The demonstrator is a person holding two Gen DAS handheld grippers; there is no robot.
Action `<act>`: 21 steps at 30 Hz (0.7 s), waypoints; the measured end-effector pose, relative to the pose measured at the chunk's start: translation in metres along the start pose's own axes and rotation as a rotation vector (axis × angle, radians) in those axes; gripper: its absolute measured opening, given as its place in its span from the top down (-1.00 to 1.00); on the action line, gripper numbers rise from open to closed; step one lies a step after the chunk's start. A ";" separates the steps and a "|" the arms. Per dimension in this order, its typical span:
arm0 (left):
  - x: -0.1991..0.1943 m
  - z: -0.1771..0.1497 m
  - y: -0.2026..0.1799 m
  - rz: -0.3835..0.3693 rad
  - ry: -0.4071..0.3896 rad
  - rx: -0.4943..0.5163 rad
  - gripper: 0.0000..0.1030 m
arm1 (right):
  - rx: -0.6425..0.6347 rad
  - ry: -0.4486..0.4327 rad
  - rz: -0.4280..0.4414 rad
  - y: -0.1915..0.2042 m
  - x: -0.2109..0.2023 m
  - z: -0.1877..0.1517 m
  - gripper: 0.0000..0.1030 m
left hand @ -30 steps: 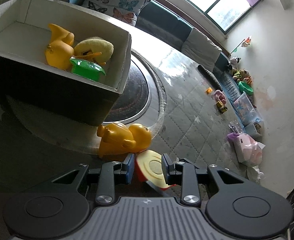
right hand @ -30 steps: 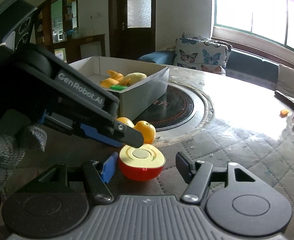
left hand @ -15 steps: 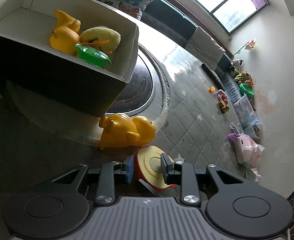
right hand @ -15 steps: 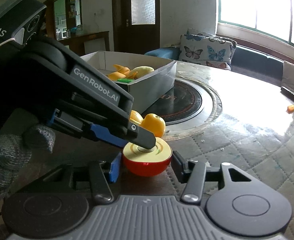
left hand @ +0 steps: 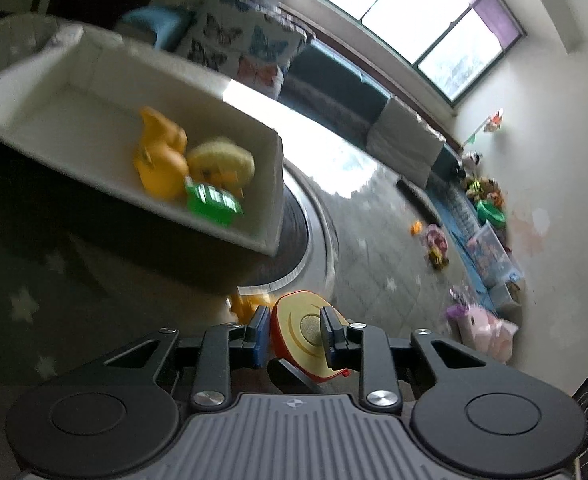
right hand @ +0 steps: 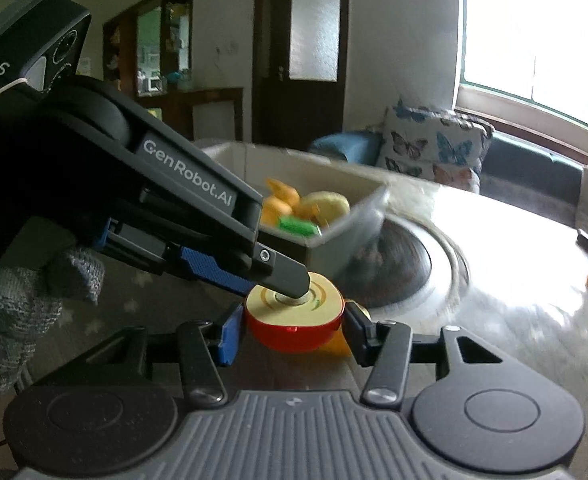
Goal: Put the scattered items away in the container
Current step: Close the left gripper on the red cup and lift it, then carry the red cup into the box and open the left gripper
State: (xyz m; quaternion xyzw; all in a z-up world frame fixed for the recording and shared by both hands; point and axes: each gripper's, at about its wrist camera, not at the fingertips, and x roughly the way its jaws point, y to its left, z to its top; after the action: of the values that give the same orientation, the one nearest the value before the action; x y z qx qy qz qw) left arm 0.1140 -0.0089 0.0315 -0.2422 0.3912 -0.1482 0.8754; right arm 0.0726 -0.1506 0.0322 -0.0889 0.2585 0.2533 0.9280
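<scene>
Jaws on both grippers clamp the same toy: right gripper point(right hand: 291, 330) grips the red half-apple point(right hand: 294, 320) across its sides, cut face up. Left gripper point(left hand: 291, 334) is closing, one finger point(right hand: 283, 276) pressing the cream face, the other beneath the apple. Apple sits at the counter point(right hand: 494, 292) near edge, just in front of the white box point(left hand: 73, 120). Box holds an orange toy point(left hand: 159, 160), a yellow plush point(left hand: 221, 160) and a green piece point(left hand: 211, 204). Orange duck point(left hand: 249, 304) lies behind the apple, mostly hidden.
</scene>
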 end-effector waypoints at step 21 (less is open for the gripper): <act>0.007 0.089 0.061 0.093 -0.119 -0.062 0.45 | -0.065 -0.027 0.080 0.008 0.109 0.070 -0.02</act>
State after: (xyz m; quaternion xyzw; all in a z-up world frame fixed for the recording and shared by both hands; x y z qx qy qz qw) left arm 0.1903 0.0665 0.0457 -0.2591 0.3540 -0.0805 0.8950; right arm 0.1796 -0.0772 0.0346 -0.1052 0.2408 0.2998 0.9171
